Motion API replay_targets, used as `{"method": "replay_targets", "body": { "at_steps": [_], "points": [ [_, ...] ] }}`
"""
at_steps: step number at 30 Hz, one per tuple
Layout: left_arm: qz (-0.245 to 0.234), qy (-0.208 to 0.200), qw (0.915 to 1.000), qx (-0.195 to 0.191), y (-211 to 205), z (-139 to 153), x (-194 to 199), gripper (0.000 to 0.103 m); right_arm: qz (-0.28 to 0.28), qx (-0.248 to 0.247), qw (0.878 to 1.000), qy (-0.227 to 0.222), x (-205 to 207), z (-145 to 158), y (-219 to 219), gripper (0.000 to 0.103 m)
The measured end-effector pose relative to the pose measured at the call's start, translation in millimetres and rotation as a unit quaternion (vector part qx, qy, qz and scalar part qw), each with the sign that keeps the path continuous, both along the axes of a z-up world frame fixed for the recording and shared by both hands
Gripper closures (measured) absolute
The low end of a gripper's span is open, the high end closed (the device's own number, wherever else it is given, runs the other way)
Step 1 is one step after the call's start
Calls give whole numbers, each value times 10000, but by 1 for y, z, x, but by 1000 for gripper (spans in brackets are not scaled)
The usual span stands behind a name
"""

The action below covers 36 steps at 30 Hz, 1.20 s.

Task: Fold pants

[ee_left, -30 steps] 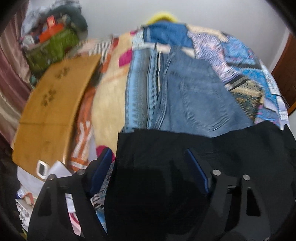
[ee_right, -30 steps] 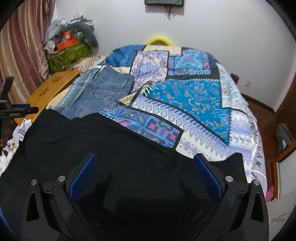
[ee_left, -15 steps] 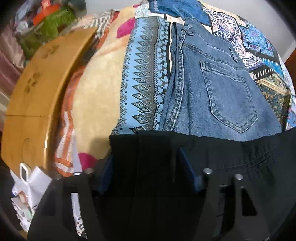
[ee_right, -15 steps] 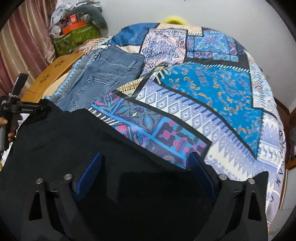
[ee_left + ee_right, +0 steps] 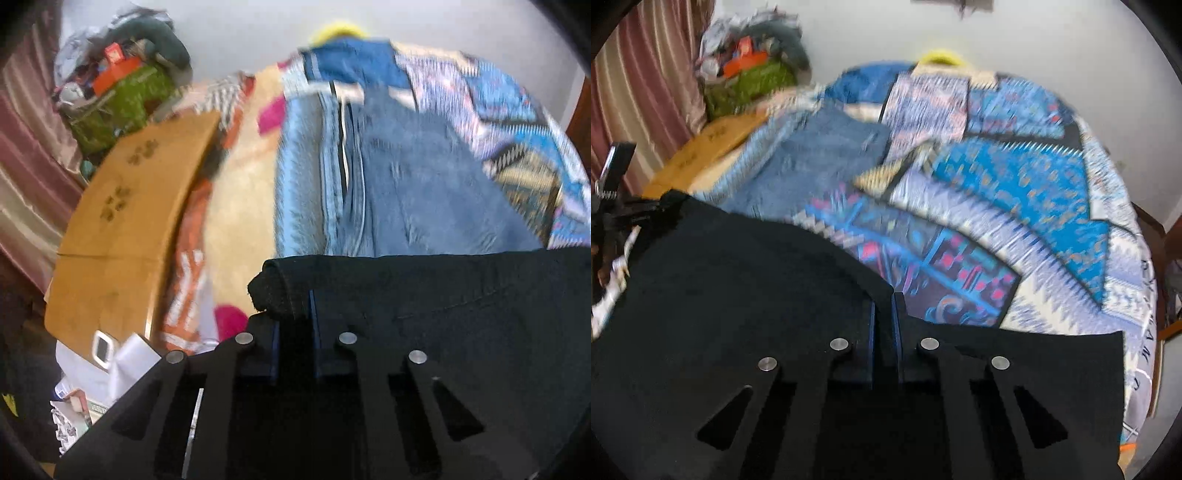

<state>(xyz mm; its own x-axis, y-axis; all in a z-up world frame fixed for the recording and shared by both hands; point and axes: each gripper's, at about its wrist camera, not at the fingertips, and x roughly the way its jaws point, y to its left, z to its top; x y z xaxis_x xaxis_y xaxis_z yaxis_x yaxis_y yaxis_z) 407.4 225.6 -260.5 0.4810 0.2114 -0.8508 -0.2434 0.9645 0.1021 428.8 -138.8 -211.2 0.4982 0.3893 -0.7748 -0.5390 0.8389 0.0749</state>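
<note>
Black cloth fills the lower half of both views: the black pants [image 5: 461, 314] hang stretched between my two grippers, over the near end of the bed. My left gripper [image 5: 293, 332] has its jaws nearly closed on a bunched corner of the fabric, a thick roll of it pinched between the blue pads. My right gripper [image 5: 882, 325] is likewise squeezed down to a narrow slit on the top edge of the pants [image 5: 738, 295], with cloth between the pads. The held edge runs sideways from one gripper to the other, so the long axis of the span lies across me, left to right, and the rest of the garment drops away below where I cannot see it. From the right wrist view, the left grip sits far off at the left end of the edge, while a free flap of fabric extends past my right gripper to the right. Ahead, the patchwork bedspread [image 5: 1015, 192] lies bare, and I judge that the landing place for the coming lay-down; the right side is nearer to it. Count: two grippers, one pair of black pants, one pair of blue jeans [image 5: 424, 192] lying on the left part of the bed, one wooden board [image 5: 129, 221] beside it.
</note>
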Motion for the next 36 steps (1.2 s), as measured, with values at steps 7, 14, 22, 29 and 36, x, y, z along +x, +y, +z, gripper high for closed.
{"method": "replay_targets", "body": {
  "at_steps": [7, 14, 22, 29, 36],
  "points": [
    [28, -760, 9971, -54, 0, 78, -3, 91, -248, 247, 9976, -590, -11, 56, -5, 97],
    [-133, -975, 9949, -218, -5, 105, -54, 91, -122, 180, 9970, -741, -51, 79, -9, 97],
    [-250, -1081, 9928, -445, -12, 111, -143, 92, -38, 214, 9970, -738, -119, 86, -22, 97],
    [-221, -875, 9949, -447, -15, 83, -204, 94, -35, 330, 9985, -432, -173, 63, -27, 97],
    [-12, -301, 9974, -647, -14, 24, -247, 102, -22, 349, 9994, 2, -206, 22, -29, 97]
  ]
}}
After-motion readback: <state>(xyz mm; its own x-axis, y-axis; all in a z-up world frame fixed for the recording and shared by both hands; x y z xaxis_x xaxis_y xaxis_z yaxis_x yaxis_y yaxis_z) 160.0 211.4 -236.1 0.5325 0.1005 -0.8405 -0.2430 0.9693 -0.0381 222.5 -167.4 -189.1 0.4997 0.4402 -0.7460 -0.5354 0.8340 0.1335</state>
